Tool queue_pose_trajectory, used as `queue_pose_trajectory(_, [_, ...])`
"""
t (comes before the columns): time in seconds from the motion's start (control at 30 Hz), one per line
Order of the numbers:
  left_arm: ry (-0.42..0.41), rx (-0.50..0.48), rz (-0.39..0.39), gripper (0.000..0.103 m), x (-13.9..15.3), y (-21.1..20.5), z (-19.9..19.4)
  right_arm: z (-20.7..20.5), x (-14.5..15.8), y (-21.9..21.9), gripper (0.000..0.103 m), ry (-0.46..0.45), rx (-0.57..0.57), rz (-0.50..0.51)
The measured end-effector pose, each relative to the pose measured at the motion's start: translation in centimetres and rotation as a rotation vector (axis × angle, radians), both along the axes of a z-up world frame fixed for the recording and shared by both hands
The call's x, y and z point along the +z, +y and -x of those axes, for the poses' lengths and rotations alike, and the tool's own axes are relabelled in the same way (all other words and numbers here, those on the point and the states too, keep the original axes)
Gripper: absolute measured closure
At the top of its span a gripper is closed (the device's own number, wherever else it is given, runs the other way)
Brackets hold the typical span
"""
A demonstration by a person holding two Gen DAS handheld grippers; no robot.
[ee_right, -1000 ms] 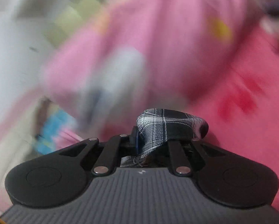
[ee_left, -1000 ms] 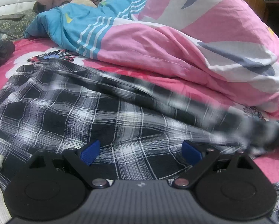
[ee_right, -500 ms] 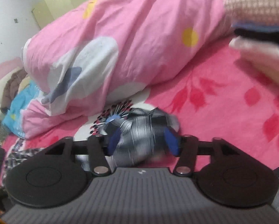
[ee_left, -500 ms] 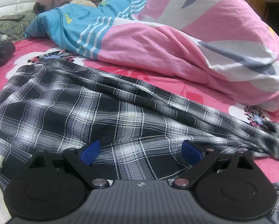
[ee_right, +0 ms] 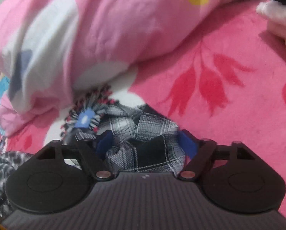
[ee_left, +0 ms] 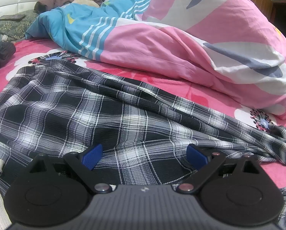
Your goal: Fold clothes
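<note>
The left gripper (ee_left: 144, 157) stands wide open over the plaid garment (ee_left: 104, 118), its blue pads (ee_left: 92, 156) clear of the cloth. The garment lies spread and creased across the pink floral bedspread (ee_left: 200, 97), one end trailing toward the bed's right side. The right gripper (ee_right: 145, 145) is closing, with a bunched end of the plaid between its pads. A pink duvet (ee_left: 181, 44) is heaped along the bed's far side; bare bedspread lies beyond the right gripper.
</note>
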State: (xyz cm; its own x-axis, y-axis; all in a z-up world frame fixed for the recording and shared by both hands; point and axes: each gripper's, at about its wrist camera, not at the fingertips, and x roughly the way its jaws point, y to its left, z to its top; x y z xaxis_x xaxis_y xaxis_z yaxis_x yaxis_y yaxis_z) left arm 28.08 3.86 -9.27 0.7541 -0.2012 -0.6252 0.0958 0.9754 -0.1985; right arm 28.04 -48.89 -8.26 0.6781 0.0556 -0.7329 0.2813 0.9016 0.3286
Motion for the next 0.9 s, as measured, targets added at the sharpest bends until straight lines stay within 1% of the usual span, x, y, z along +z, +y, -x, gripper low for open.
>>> queue_pose_trajectory(0.03, [0.0, 0.001, -0.002, 0.007, 0.0, -0.1, 0.0, 0.2, 0.3, 0.5, 0.092, 0.001, 0.032, 0.033])
queue_pose_trajectory(0.1, [0.0, 0.001, -0.006, 0.007, 0.0, -0.2, 0.0, 1.1, 1.2, 1.1, 0.093, -0.027, 0.042, 0.041])
queue_pose_trajectory(0.17, [-0.001, 0.001, -0.002, 0.007, 0.1, -0.1, 0.1, 2.5, 2.8, 1.5, 0.094, -0.083, 0.021, 0.053])
queue_pose_trajectory(0.27, [-0.001, 0.002, 0.013, 0.007, 0.1, 0.1, 0.0, 5.9, 7.2, 1.5, 0.094, -0.232, -0.075, 0.048])
queue_pose_trajectory(0.37, [-0.001, 0.004, 0.025, 0.007, 0.1, 0.2, 0.0, 8.6, 10.3, 1.3, 0.093, -0.338, -0.193, 0.048])
queue_pose_trajectory(0.43, [-0.002, 0.005, 0.034, 0.007, 0.1, 0.3, 0.0, 9.3, 10.8, 0.9, 0.09, -0.341, -0.288, 0.052])
queue_pose_trajectory(0.47, [-0.003, 0.006, 0.04, 0.007, 0.1, 0.4, 0.0, 9.3, 10.6, 0.7, 0.08, -0.324, -0.329, 0.056])
queue_pose_trajectory(0.5, [-0.003, 0.007, 0.052, 0.007, 0.2, 0.5, 0.0, 9.2, 10.1, 0.3, 0.059, -0.29, -0.392, 0.061])
queue_pose_trajectory(0.53, [-0.004, 0.009, 0.064, 0.007, 0.2, 0.7, 0.0, 9.0, 9.6, -0.1, 0.045, -0.252, -0.465, 0.066])
queue_pose_trajectory(0.57, [-0.004, 0.012, 0.077, 0.007, 0.2, 0.9, 0.1, 9.1, 9.1, -0.6, 0.034, -0.233, -0.526, 0.075])
queue_pose_trajectory(0.6, [-0.004, 0.015, 0.09, 0.007, 0.3, 1.1, 0.1, 9.2, 8.6, -1.0, 0.034, -0.222, -0.582, 0.085])
queue_pose_trajectory(0.67, [-0.01, 0.028, 0.106, 0.007, 0.4, 1.5, 0.2, 9.4, 8.4, -1.0, 0.034, -0.232, -0.641, 0.141])
queue_pose_trajectory(0.73, [-0.021, 0.049, 0.114, 0.007, 0.7, 2.0, 0.3, 8.9, 8.9, 0.4, 0.034, -0.264, -0.597, 0.18])
queue_pose_trajectory(0.77, [-0.027, 0.061, 0.116, 0.007, 0.9, 2.3, 0.4, 8.2, 9.2, 1.8, 0.034, -0.294, -0.519, 0.191])
queue_pose_trajectory(0.83, [-0.031, 0.084, 0.139, 0.007, 1.1, 3.0, 0.4, 6.5, 9.9, 5.1, 0.034, -0.362, -0.322, 0.206])
queue_pose_trajectory(0.9, [-0.035, 0.108, 0.16, 0.007, 1.3, 3.8, 0.4, 4.4, 10.0, 10.2, 0.035, -0.408, -0.085, 0.244])
